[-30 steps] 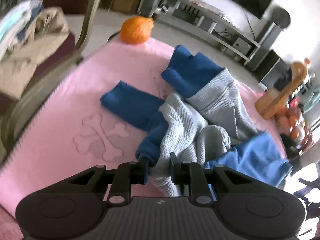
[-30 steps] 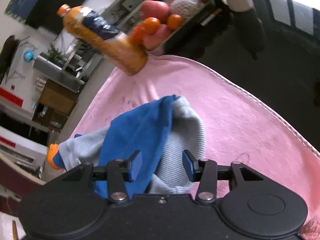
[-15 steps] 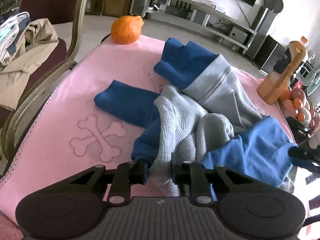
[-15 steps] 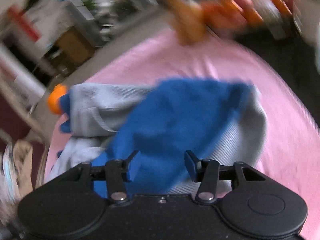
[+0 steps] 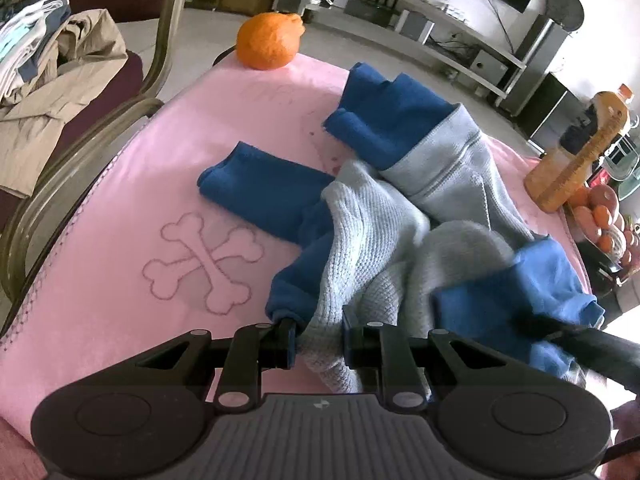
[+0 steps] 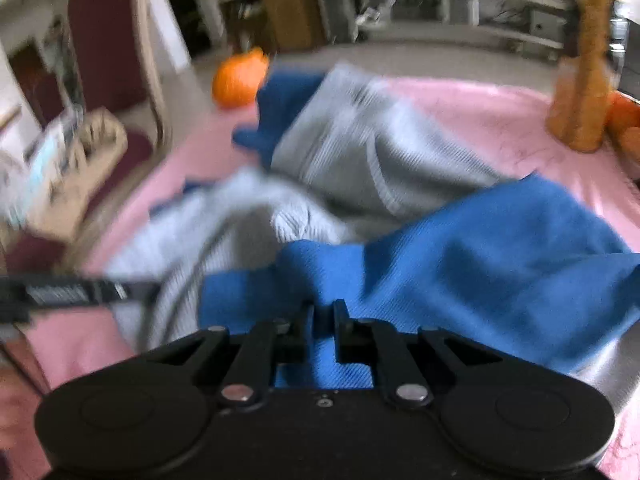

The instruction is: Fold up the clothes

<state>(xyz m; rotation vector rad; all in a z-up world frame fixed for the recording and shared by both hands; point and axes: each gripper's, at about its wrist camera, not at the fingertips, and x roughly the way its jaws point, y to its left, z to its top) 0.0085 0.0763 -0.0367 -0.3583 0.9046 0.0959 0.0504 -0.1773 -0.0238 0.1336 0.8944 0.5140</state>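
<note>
Lay in a crumpled heap on the pink towel point(image 5: 120, 200): a grey and blue garment point(image 5: 400, 216), stretching away from both claws toward the orange point(image 5: 268, 42). Held its near grey edge pinched tight in the left gripper point(image 5: 316, 340). Gripped its blue flap with the right gripper point(image 6: 322, 320), clamped nearly closed.

Orange point(image 5: 269, 42), juice bottle point(image 5: 576, 156), possibly fruit bowl point(image 5: 604, 224)

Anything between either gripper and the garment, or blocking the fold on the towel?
No. Left gripper and right gripper already pinch the blue-grey garment. The pink towel is bare beside it; orange and bottle sit at its edges.
</note>
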